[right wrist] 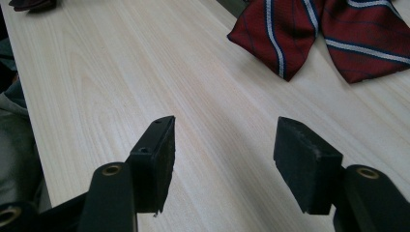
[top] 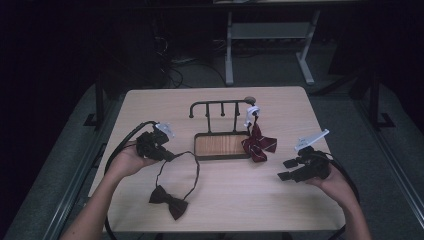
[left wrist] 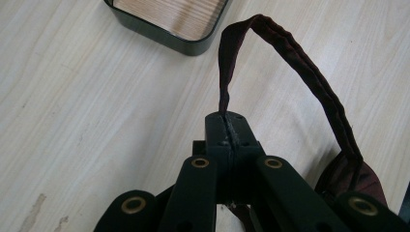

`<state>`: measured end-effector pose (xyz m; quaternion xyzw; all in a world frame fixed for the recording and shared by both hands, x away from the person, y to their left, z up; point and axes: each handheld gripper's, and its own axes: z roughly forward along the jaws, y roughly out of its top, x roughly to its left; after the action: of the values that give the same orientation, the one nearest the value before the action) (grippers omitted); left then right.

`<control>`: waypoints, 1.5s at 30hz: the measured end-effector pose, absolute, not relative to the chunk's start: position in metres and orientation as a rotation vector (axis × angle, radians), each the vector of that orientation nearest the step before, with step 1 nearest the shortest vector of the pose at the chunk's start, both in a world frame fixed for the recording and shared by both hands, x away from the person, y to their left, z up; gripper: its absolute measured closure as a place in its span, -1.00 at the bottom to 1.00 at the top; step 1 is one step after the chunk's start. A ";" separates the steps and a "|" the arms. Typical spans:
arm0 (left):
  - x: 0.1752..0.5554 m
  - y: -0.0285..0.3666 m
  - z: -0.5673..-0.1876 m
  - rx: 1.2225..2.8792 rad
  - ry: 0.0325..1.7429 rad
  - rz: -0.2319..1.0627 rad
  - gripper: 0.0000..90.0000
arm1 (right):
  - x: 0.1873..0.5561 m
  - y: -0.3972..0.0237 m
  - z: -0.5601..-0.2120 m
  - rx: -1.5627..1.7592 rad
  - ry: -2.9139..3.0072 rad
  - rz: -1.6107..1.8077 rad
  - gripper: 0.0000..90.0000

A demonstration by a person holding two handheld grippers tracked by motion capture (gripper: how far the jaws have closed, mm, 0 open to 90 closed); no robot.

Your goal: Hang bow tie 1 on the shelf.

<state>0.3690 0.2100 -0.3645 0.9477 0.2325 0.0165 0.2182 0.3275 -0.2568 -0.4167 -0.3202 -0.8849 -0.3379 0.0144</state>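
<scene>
Two bow ties: dark bow tie [top: 168, 199], striped bow tie [top: 259, 143]. Left gripper [top: 169, 155] clamped on dark strap [left wrist: 290, 53]. Right gripper [right wrist: 223, 159] wide, holding nothing.

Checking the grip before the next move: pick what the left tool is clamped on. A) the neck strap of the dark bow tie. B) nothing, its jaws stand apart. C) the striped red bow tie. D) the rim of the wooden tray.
A: in the left gripper view the left tool has its jaws pressed together on the strap of the dark bow tie.
</scene>
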 end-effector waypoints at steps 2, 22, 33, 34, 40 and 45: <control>0.369 0.211 -0.362 2.622 0.634 0.052 0.99 | 0.328 -0.257 -0.417 -0.993 -2.760 -1.052 -0.11; 0.359 0.216 -0.339 2.612 0.586 0.063 1.00 | 0.329 -0.258 -0.416 -1.000 -2.764 -1.045 -0.11; 0.355 0.217 -0.323 2.607 0.556 0.069 1.00 | 0.329 -0.256 -0.415 -0.975 -2.779 -1.057 -0.11; 0.355 0.217 -0.322 2.607 0.551 0.069 1.00 | 0.328 -0.256 -0.414 -0.975 -2.772 -1.060 -0.11; 0.354 0.214 -0.315 2.607 0.533 0.074 1.00 | 0.328 -0.257 -0.413 -0.986 -2.770 -1.055 -0.11; 0.355 0.213 -0.311 2.614 0.516 0.076 1.00 | 0.329 -0.257 -0.414 -0.977 -2.774 -1.060 -0.11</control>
<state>0.3551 0.2125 -0.3107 0.9529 0.1882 0.0279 0.2360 0.3286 -0.2568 -0.4138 -0.3126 -0.8873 -0.3390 0.0078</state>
